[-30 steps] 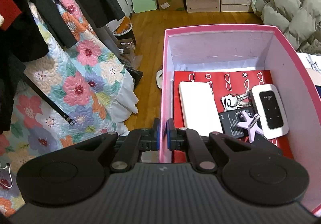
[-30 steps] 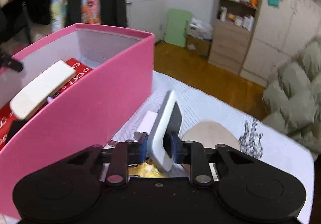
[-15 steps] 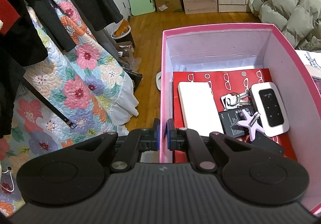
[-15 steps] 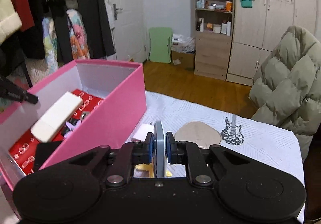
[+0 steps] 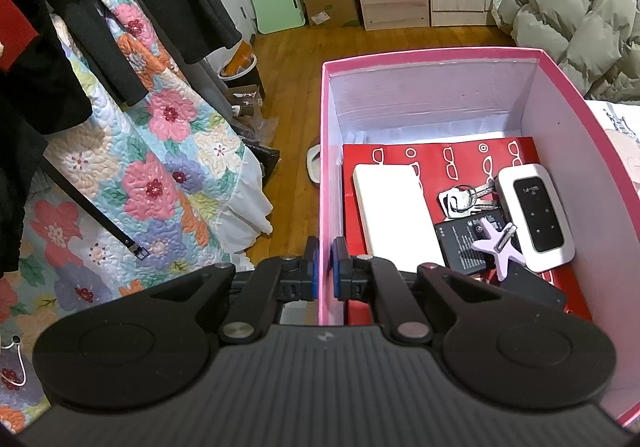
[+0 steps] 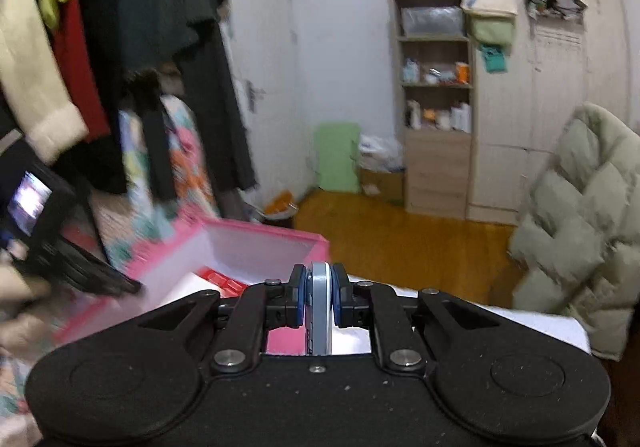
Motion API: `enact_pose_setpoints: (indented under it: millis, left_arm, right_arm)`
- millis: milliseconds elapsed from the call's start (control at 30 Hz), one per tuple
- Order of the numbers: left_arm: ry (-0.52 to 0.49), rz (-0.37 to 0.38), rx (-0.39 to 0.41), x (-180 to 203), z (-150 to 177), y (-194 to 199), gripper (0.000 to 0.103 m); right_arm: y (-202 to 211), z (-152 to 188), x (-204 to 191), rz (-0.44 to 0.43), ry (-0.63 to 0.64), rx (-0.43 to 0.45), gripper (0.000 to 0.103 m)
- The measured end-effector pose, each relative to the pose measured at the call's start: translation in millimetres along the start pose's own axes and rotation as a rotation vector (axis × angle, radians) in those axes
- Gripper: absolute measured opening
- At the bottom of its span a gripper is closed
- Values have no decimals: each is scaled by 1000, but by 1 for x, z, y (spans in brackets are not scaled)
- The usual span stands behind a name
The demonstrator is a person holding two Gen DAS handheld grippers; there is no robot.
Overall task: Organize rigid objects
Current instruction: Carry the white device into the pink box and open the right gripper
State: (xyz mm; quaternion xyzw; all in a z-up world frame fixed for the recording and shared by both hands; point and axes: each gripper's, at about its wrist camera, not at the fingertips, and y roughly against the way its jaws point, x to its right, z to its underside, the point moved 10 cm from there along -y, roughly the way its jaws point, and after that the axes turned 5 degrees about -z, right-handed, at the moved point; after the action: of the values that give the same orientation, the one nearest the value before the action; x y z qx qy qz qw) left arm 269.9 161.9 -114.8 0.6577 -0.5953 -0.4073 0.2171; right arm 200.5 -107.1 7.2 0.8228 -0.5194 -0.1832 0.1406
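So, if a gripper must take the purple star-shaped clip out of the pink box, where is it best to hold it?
Probably by one arm of the purple star clip, coming from above. It lies flat on top of the black battery, beside the white router, so its arms stick out free while low side approaches look crowded.

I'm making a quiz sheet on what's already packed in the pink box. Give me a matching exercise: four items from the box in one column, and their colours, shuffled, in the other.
Items:
1. Long rectangular power bank
2. Star-shaped clip
3. Flat battery pack
4. Printed sheet lining the bottom of the pink box

Colours:
A. Black
B. Red with white glasses outlines
C. White
D. Pale lilac

Pairs: 1-C, 2-D, 3-A, 4-B
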Motion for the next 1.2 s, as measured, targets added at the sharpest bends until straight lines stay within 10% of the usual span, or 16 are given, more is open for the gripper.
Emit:
enact_pose_setpoints:
  millis: [233,633,867,1000,1200]
  left_arm:
    - [4,18,3,-2,0,-1,5]
    - [32,67,4,-7,0,-3,4]
    - [32,64,9,-6,-1,-5,4]
    - [34,70,9,-5,-1,-4,4]
    - [18,54,22,-6,-3,-4,4]
  right_arm:
    - [-20,-15,-50,-262,-60,-26,16]
    - [-105,55,-93,-556,-442,-327,16]
    - [-107,86,-109,-520,-405,-465,20]
    - [-75,59,-87,-452,-339,-355,46]
    - [-38,42,-15,-192,-205,-254,50]
